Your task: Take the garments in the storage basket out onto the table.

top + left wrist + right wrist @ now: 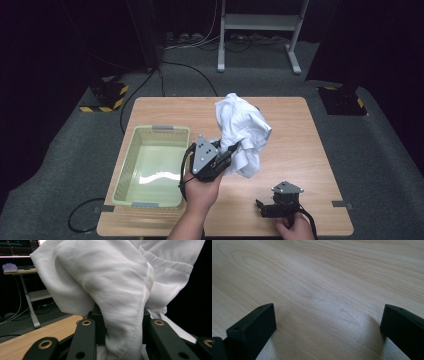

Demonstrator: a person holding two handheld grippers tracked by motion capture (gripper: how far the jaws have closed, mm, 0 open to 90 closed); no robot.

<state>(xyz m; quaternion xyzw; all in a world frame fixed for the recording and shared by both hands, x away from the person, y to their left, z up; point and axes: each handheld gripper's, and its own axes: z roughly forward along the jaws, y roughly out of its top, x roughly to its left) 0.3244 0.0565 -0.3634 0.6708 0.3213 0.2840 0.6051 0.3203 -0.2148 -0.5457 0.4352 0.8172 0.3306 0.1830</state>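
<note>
White shirt (pixel 243 134) hangs bunched above the middle of the desk (pixel 300 150), lifted clear of the wood, with its lower folds drooping toward your side; you hold it in your left gripper (pixel 231 150), whose jaws are clamped tight on a thick fold of the cloth, and in the left gripper view the ribbed fabric (pixel 112 290) spills over and between them; the pale green basket (pixel 131 159) sits at the desk's left edge, just beside your left hand (pixel 200 192), apart from the shirt; your right gripper (pixel 261 205) rests low near the desk's near right corner, well away from the shirt, its jaws spread wide over bare wood (pixel 317 277) with nothing between them.
</note>
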